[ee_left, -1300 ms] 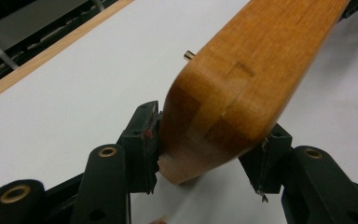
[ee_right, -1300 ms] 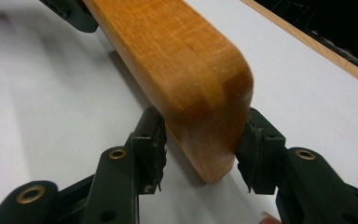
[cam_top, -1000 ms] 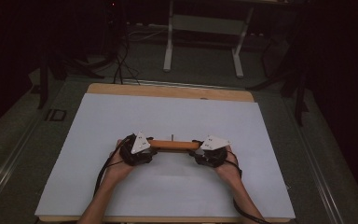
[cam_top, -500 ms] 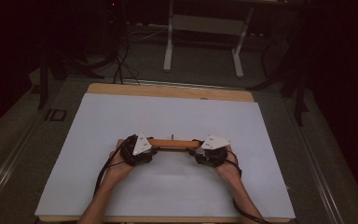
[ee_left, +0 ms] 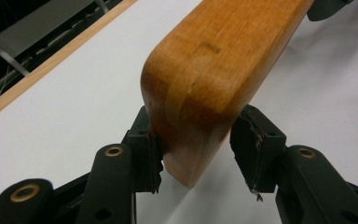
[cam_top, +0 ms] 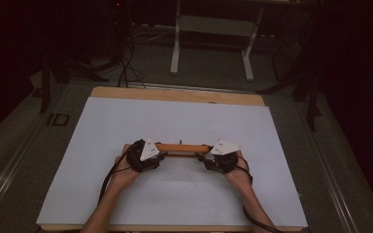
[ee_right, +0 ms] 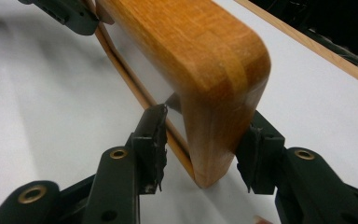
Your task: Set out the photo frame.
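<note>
A wooden hanger (cam_top: 182,147) lies crosswise on the white board (cam_top: 126,121), with a thin lower rod (ee_right: 135,88) under its thick arm. My left gripper (cam_top: 161,149) is on the hanger's left end (ee_left: 214,60). Its jaws have just been closing, and both pads now lie against the wood, so my left gripper (ee_left: 198,149) is shut on it. My right gripper (cam_top: 205,150) is shut on the right end (ee_right: 191,51): one pad (ee_right: 156,140) rests on the thin rod and the other on the thick arm. Each gripper view shows the other gripper at the hanger's far end.
The white board covers a wooden table whose bare edge (cam_top: 175,93) runs along the far side. Beyond it, on the dark floor, stand the white legs of another table (cam_top: 176,43) and some cables (cam_top: 126,63). The person's forearms (cam_top: 107,204) enter from the near edge.
</note>
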Available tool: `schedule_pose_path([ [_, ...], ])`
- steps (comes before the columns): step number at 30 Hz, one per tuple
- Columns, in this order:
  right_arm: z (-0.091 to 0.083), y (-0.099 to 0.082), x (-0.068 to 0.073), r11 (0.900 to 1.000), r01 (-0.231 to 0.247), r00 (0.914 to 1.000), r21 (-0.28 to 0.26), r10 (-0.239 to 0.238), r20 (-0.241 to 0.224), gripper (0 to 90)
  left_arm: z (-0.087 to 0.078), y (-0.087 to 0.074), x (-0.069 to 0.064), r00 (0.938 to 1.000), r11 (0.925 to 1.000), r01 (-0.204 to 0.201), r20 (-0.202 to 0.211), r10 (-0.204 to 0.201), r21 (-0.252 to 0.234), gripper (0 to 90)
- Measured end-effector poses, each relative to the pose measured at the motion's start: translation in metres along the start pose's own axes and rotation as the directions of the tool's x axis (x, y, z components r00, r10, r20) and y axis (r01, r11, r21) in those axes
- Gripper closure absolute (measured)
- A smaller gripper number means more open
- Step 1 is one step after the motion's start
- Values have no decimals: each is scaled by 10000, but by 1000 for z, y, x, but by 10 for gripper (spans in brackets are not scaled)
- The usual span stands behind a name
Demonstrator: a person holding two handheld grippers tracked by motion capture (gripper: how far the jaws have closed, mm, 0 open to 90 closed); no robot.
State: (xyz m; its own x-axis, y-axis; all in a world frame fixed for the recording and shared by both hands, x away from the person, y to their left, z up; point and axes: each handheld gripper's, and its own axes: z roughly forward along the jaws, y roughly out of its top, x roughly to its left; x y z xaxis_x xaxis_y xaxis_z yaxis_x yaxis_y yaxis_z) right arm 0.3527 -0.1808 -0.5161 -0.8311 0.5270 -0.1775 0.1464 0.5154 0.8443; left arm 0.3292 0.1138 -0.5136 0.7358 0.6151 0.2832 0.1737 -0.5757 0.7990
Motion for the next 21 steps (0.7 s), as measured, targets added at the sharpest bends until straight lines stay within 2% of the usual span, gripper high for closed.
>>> schedule_pose_path([
  [13,-2,-1,-3,9996,-267,9995,-90,266,-193,559,-2,-1,4,9969,9983,539,591,-524,-233,560],
  [21,-6,0,-6,9984,-535,9979,-174,528,-383,558,-4,-1,9,9898,9942,996,1063,-949,-398,566],
])
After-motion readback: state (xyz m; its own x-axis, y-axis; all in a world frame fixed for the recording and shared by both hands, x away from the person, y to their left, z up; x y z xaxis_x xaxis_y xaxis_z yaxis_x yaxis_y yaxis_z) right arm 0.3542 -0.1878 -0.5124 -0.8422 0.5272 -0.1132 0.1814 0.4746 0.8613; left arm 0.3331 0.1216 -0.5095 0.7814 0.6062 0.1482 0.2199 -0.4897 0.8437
